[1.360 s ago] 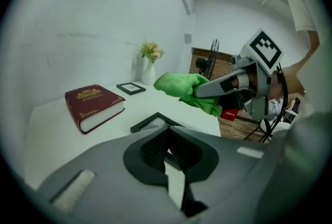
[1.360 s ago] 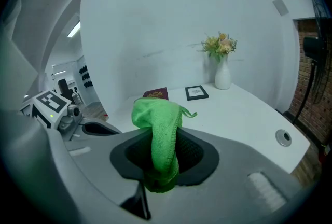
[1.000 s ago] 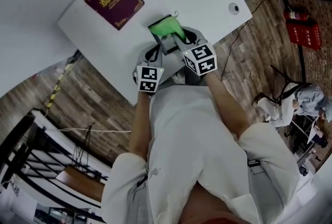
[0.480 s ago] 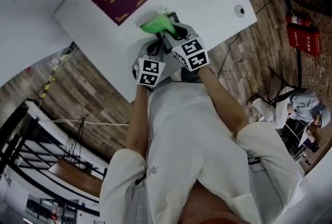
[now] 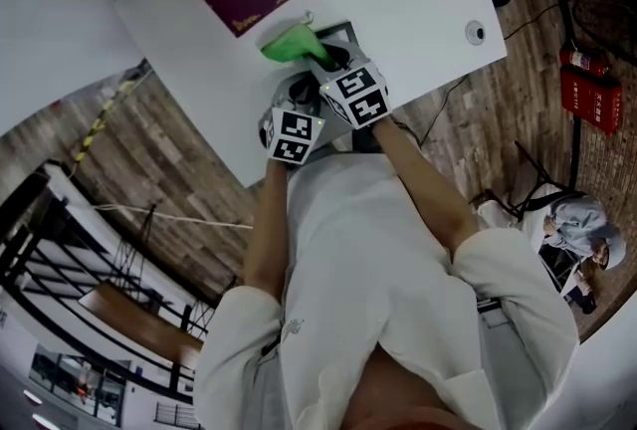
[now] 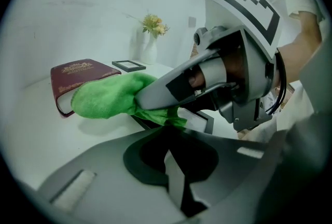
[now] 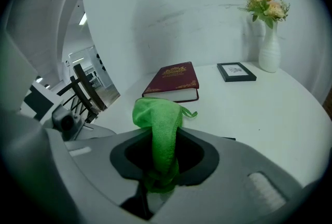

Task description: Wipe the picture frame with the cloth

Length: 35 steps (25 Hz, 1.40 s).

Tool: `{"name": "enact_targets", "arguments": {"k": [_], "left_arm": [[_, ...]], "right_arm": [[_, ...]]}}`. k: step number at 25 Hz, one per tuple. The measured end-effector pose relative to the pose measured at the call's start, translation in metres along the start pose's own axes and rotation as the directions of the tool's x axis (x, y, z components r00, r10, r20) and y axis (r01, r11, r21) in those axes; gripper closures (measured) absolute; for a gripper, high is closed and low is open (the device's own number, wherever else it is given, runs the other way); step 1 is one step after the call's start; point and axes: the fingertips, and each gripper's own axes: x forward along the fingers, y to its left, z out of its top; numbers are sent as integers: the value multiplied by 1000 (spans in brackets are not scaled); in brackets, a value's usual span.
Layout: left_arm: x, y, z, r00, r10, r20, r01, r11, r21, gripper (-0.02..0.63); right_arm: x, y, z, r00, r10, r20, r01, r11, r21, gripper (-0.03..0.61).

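A person in a white top is standing at the rounded corner of a white worktop [image 7: 270,109], holding a two-jaw gripper in each hand.

The right gripper [image 7: 161,181] is pinching a bright green cloth [image 7: 158,114]. Its jaws are pressed tight on the cloth's lower end. The rest of the cloth is rising between them and bunching into a rounded wad past the tips.

In the left gripper view, that wad is sticking out to the left of the right gripper's jaws. A lower fold of the cloth is lying against a dark-edged picture frame [image 6: 205,120]. The frame is sitting near the worktop's front edge, just in front of both grippers.

The left gripper [image 6: 174,176] is sitting low beside the right one. Its jaws are drawn close together around a thin pale edge, which looks to be the near part of the picture frame running down into them.

A maroon book [image 7: 174,80] with gold ornament on its cover is lying flat on the worktop, just beyond the cloth. Further back, a second small black frame [image 7: 236,71] is lying flat. A white vase of pale flowers [image 7: 270,52] is standing upright behind it, close to the wall.

In the head view, a wood-plank floor [image 5: 179,179] is showing around the worktop. A red fire extinguisher [image 5: 587,85] is lying at the far right. A seated person [image 5: 572,224] is showing at the right edge, well apart from the worktop.
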Motion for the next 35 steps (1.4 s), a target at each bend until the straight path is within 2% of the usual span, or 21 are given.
{"name": "enact_targets", "arguments": {"k": [4, 9, 14, 19, 24, 30, 35], "left_arm": [[0, 0, 0, 1000, 9, -1, -9, 1000, 0, 594], [-1, 1, 0, 1000, 16, 1, -16, 1000, -11, 594], [0, 3, -2, 1000, 15, 4, -15, 1000, -25, 594], [0, 5, -2, 1000, 20, 3, -19, 1000, -23, 594], [0, 5, -3, 1000, 11, 5, -11, 1000, -29, 594], [1, 4, -3, 1000, 6, 6, -5, 1000, -30, 594], [-1, 5, -2, 1000, 0, 7, 0, 1000, -28, 594]], "right_arm": [[10, 0, -9, 999, 4, -48, -5, 1000, -15, 488], [11, -5, -10, 998, -9, -58, 9, 1000, -12, 488], [5, -25, -20, 996, -55, -72, 60, 996, 59, 488], [-4, -45, -24, 992, -103, -68, 108, 991, 76, 488], [-15, -66, -26, 987, -144, -66, 151, 980, 132, 488], [-28, -81, -22, 985, -163, -49, 169, 976, 140, 487], [-49, -113, -28, 970, -238, -57, 244, 954, 175, 487]]}}
